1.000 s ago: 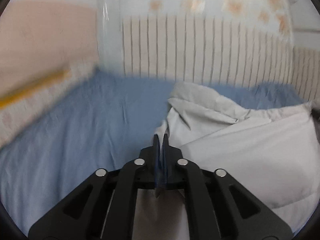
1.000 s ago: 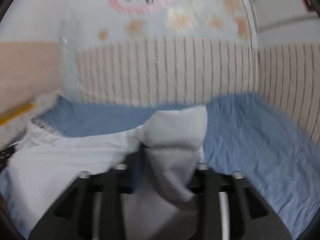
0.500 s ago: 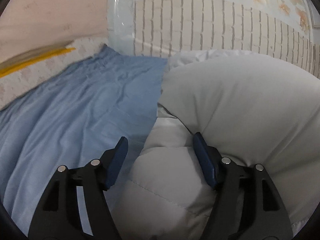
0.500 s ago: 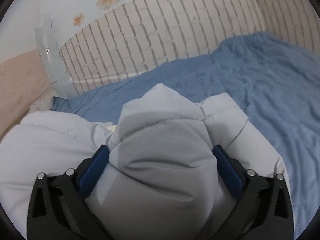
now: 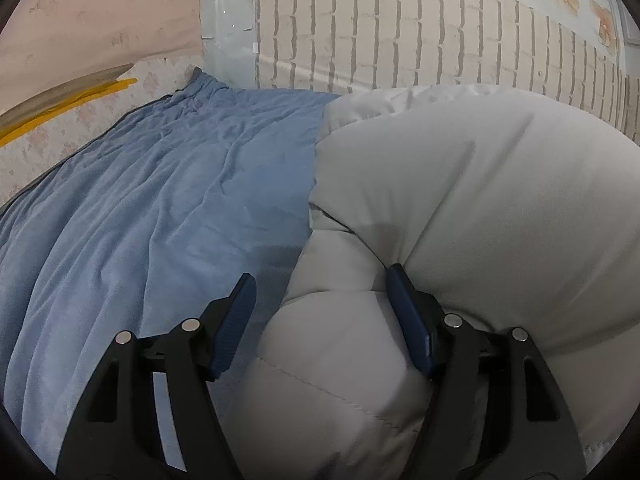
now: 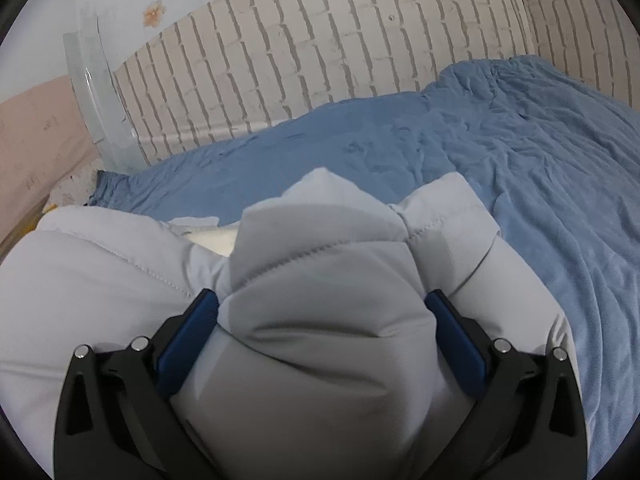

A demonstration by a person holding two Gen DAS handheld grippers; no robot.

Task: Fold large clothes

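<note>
In the left wrist view, the left gripper [image 5: 320, 292] is seen with its fingers [image 5: 236, 320] spread wide and released. A puffy pale grey quilted jacket [image 5: 460, 208] lies on the blue bed sheet [image 5: 140, 220] and fills the right half of the picture. A padded fold of it bulges between the fingers, and its right side is pressed against the right finger, whose tip is partly covered by a higher roll of fabric. The left finger stands apart from the cloth, over the sheet. The jacket is cut off at the right and near edges, so its full shape cannot be made out. A brick-patterned wall [image 5: 400, 40] is seen at the far side, and a yellow strip [image 5: 60, 104] at the far left is too unclear to be named.

In the right wrist view, the right gripper [image 6: 322, 312] is likewise seen spread wide, and a thick bunch of the jacket [image 6: 320, 300] swells between its blue fingers [image 6: 186, 338], hiding both tips. Whether the bunch is squeezed or only resting there cannot be told. A cream lining is glimpsed in a gap at the left. The blue bed sheet [image 6: 540, 180] stretches to the far right, up to the brick-patterned wall [image 6: 300, 48].
</note>
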